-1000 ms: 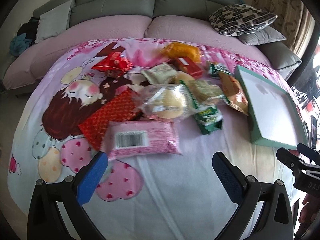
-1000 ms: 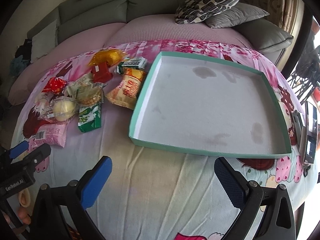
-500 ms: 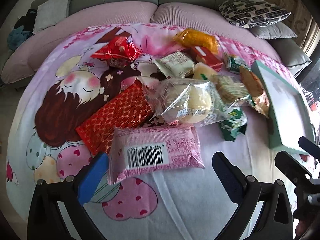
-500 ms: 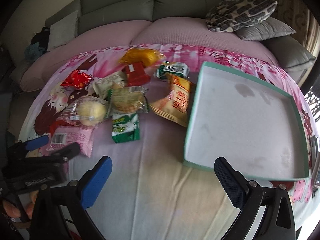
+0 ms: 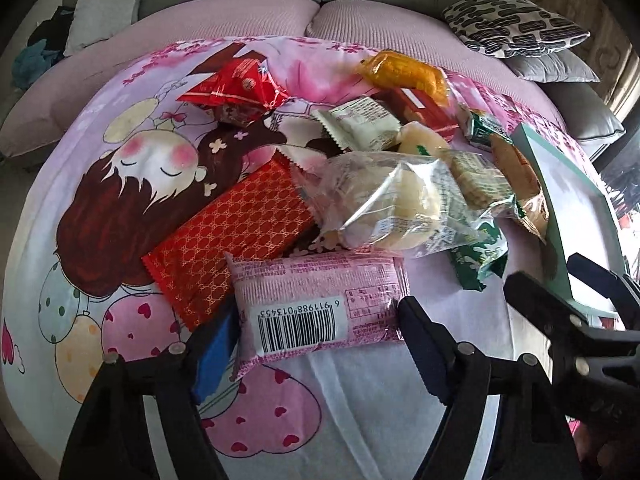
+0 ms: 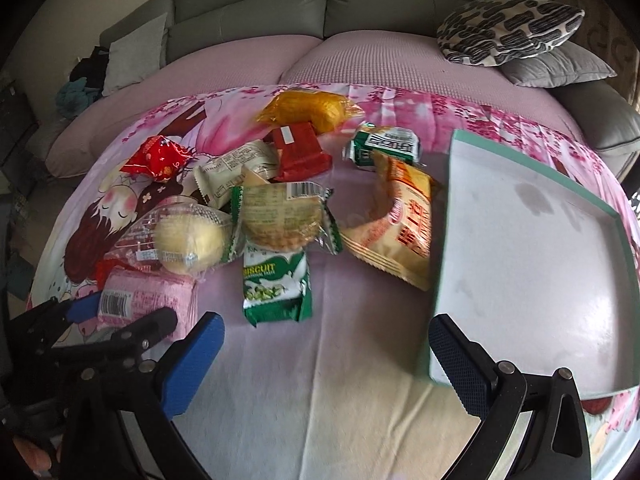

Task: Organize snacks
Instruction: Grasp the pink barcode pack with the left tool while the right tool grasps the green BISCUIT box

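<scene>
A pile of snack packets lies on a pink cartoon cloth. My left gripper [image 5: 320, 336] straddles the near end of a pink barcode packet [image 5: 316, 304], one finger on each side, jaws narrowed around it. The same packet shows in the right wrist view [image 6: 140, 300]. Behind it lie a red patterned packet [image 5: 236, 236] and a clear-wrapped bun [image 5: 396, 204]. My right gripper [image 6: 324, 356] is open and empty above bare cloth, just in front of a green biscuit packet [image 6: 276, 284]. A teal-rimmed white tray [image 6: 532, 256] lies empty to the right.
More snacks lie further back: an orange bag [image 6: 312, 108], a red box [image 6: 300, 152], a red foil bag [image 6: 160, 158], a yellow cracker bag [image 6: 400, 228]. A grey sofa with a patterned cushion [image 6: 508, 28] stands behind. The right gripper's body [image 5: 580, 328] sits close to the left one.
My left gripper moved forward onto the pink packet and its jaws narrowed around it. My right gripper swung left, away from the tray and toward the snack pile.
</scene>
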Tool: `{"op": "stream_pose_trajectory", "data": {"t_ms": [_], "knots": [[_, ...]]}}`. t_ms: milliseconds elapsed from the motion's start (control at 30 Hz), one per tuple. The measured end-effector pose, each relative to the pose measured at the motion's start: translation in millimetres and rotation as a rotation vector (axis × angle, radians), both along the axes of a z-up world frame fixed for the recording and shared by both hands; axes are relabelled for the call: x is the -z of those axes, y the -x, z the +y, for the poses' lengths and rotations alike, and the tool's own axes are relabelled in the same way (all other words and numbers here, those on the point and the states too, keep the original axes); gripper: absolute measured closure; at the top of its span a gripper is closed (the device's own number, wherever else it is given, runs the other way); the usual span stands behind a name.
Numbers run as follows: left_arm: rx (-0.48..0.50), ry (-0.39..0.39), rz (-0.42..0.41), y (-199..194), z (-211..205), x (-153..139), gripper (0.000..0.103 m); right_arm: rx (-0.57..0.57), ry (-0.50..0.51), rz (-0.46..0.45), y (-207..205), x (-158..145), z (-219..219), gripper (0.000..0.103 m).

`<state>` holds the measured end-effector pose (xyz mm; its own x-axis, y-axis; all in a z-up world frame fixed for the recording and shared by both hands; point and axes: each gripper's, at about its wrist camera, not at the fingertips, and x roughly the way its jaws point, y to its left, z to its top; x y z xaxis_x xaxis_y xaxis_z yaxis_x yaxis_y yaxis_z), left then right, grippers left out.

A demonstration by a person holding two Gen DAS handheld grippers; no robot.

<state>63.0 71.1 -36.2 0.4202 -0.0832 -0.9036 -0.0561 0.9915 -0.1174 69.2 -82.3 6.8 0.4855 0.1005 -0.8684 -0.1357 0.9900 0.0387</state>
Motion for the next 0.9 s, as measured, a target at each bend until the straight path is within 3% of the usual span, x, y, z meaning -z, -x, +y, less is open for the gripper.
{"op": "stream_pose_trajectory", "data": {"t_ms": [167,300,500,733,900], "knots": [[-0.001,0.024,0.014,-3.3,8.0,3.1,0.023,-0.011,-0.022,0.003,-9.6,4.6,0.6,0.001],[0.0,0.056,0.018,-4.1,17.5,6.1,0.023,-0.037,-0.042,0.011,-17.5,9.5,4.2,0.012],[0.007,0.07,0.022,-2.9,21.6,5.3,0.023,-0.088,-0.062,0.026,-23.5,19.3,15.7,0.019],[0.009,0.07,0.024,-4.6,23.4,5.7,0.023,-0.099,-0.042,0.034,-28.7,29.3,24.9,0.034],[0.012,0.058,0.025,-3.5,19.8,4.2,0.023,-0.094,-0.044,0.031,-32.7,31.0,26.5,0.039]]}}
